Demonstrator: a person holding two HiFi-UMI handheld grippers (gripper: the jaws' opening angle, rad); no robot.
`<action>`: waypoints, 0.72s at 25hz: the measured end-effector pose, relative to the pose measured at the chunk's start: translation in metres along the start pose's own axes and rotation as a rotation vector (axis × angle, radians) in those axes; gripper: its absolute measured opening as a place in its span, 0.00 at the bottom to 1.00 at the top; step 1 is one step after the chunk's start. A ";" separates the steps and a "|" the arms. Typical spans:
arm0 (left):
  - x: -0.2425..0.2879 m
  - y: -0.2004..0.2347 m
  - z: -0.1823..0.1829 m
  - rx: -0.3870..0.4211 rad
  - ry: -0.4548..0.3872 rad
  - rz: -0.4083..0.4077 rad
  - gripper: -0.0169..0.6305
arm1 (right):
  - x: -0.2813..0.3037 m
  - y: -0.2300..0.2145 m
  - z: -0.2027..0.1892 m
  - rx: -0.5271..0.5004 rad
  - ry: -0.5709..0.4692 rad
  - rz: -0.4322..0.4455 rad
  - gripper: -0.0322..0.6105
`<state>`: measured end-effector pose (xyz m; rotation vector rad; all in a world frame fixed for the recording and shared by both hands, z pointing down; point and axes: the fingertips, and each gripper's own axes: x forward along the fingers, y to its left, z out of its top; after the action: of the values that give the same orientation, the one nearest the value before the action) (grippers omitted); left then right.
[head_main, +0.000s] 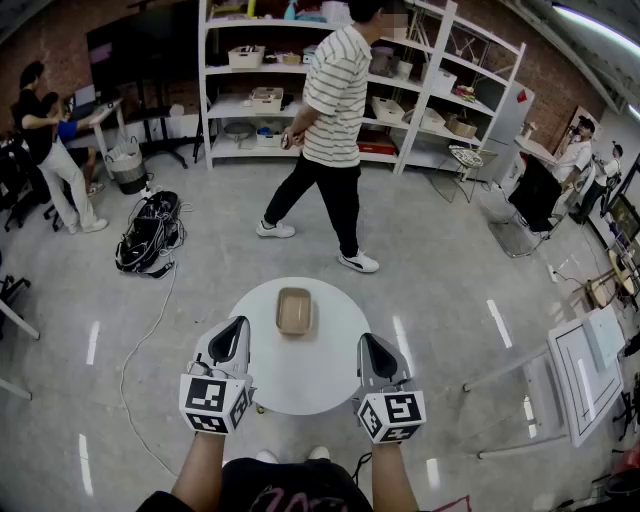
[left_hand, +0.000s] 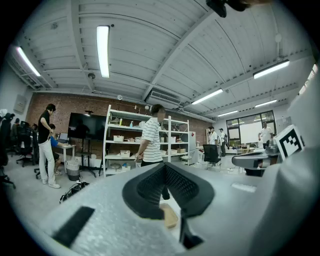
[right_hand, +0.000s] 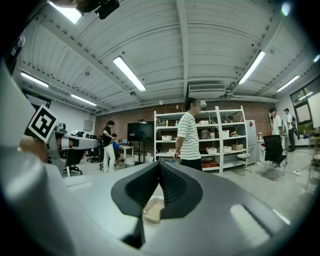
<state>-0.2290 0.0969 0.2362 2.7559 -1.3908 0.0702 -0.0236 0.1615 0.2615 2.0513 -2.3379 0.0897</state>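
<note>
A shallow tan tray (head_main: 294, 310) lies on a small round white table (head_main: 320, 380), toward its far side. My left gripper (head_main: 238, 324) hovers over the table's left edge and my right gripper (head_main: 366, 341) over its right edge. Both point forward, short of the tray and apart from it. In the left gripper view the black pads (left_hand: 150, 187) meet at their tips with nothing held, and the tray (left_hand: 169, 216) shows below them. In the right gripper view the pads (right_hand: 172, 187) also meet, empty, above the tray (right_hand: 152, 210).
A person in a striped shirt (head_main: 335, 100) walks across the floor just beyond the table. White shelving (head_main: 232, 70) lines the back wall. A black bag with cables (head_main: 150, 232) lies on the floor at left. A white stand (head_main: 585, 370) is at right. Other people stand at both sides.
</note>
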 end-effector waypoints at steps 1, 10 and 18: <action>-0.003 0.001 -0.001 0.005 0.003 -0.003 0.03 | -0.001 0.002 0.001 -0.002 -0.001 -0.002 0.06; -0.018 0.003 -0.003 0.012 -0.003 -0.026 0.03 | -0.009 0.018 0.000 -0.006 -0.010 -0.010 0.06; -0.023 0.005 -0.009 0.006 0.009 -0.063 0.03 | -0.012 0.031 0.002 0.002 -0.030 -0.026 0.06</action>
<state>-0.2472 0.1129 0.2439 2.7987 -1.3023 0.0846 -0.0522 0.1775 0.2578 2.0975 -2.3285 0.0621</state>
